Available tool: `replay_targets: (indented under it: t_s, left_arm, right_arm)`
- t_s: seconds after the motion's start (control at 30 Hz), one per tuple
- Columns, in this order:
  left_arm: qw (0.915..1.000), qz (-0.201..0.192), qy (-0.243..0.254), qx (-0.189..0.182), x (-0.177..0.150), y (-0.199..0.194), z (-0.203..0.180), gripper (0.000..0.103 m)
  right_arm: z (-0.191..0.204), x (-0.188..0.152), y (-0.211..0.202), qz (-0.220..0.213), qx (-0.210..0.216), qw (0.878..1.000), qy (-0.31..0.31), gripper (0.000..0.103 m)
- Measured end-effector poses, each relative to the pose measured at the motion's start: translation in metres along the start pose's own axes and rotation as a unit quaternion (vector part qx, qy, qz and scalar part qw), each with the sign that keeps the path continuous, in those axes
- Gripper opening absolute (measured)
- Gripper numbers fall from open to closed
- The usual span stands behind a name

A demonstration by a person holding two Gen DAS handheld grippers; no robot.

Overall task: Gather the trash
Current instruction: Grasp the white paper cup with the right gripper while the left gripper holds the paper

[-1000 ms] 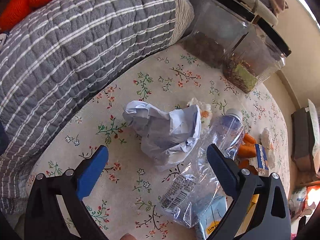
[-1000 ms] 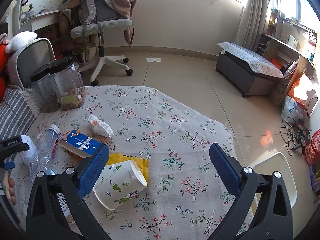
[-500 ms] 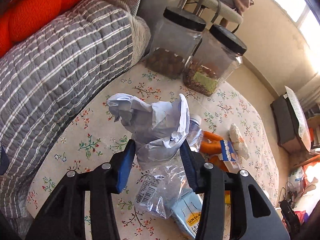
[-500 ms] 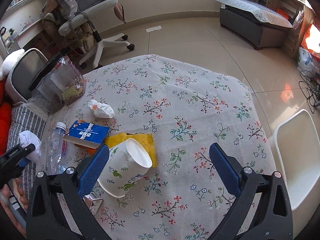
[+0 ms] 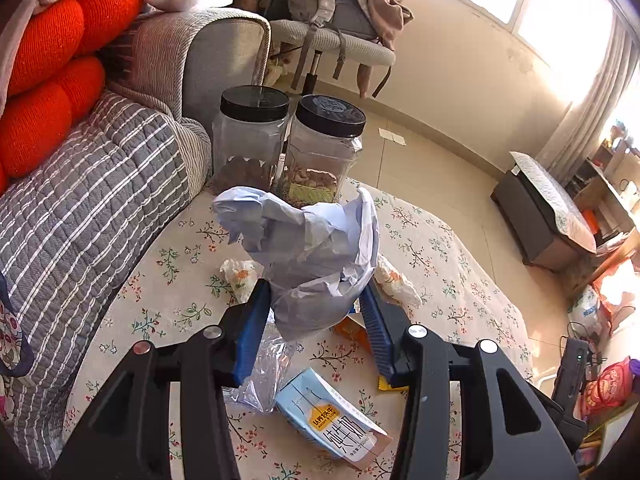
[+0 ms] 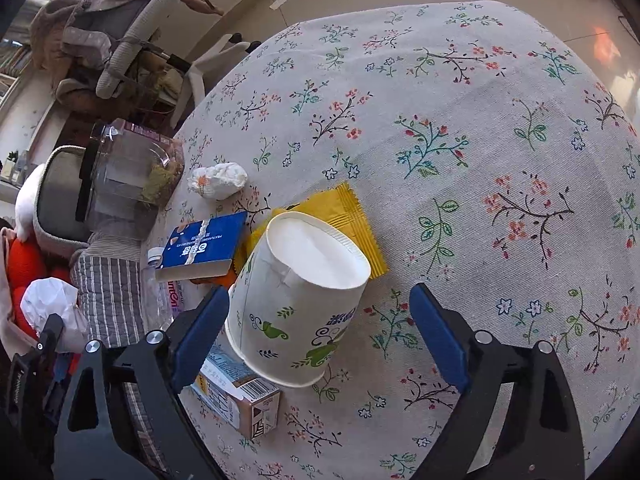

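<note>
The left claw [image 5: 316, 320] grips the crumpled paper [image 5: 308, 256] upright mid-frame above the tabletop [image 5: 440, 248], while the right claw [image 6: 320, 332], jaws just narrowing yet unclamped, straddles the tipped paper cup [image 6: 296, 304], base toward upper right.

Plastic bottle [image 6: 158, 300] mostly hidden behind blue carton [image 6: 202, 246]; milk carton [image 6: 236, 392] partly behind right tool [image 6: 320, 336].

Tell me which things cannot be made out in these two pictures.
- Bottle: left view, mostly hidden behind crumpled paper and the left gripper.
- Orange item: right view, covered by blue box and cup.
- Carton text: right view, too small.
</note>
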State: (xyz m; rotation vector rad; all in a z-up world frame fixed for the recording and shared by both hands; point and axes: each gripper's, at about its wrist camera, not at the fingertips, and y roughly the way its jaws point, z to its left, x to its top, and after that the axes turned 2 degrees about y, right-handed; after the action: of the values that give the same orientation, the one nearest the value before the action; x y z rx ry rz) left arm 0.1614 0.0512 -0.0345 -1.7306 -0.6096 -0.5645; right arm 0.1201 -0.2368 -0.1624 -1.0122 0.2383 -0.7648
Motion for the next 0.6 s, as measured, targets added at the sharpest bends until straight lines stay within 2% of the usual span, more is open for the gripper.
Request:
replay_targets:
  t_s: [0.03,0.07,0.17,0.3,0.6]
  left_arm:
    - [1.0,0.003,0.001,-0.001,0.0,0.001,-0.001,0.046]
    - [1.0,0.005,0.003,-0.001,-0.002,0.003,-0.001,0.046]
    - [1.0,0.005,0.008,0.0,-0.005,0.004,-0.002,0.046]
    - [0.9999,0.004,0.013,-0.001,-0.005,0.002,-0.006,0.046]
    - [0.999,-0.009,0.042,-0.01,-0.01,-0.006,-0.032,0.046]
  right_arm:
    - [0.0,0.002,0.004,0.004,0.002,1.0,-0.002,0.065]
    - [0.0,0.003,0.005,0.006,0.009,1.0,-0.002,0.059]
    - [0.0,0.005,0.0,-0.003,0.008,1.0,-0.007,0.058]
    - [0.004,0.003,-0.015,-0.013,0.022,0.999,-0.031,0.051]
    - [0.014,0.001,-0.057,-0.08,0.014,0.992,-0.097,0.05]
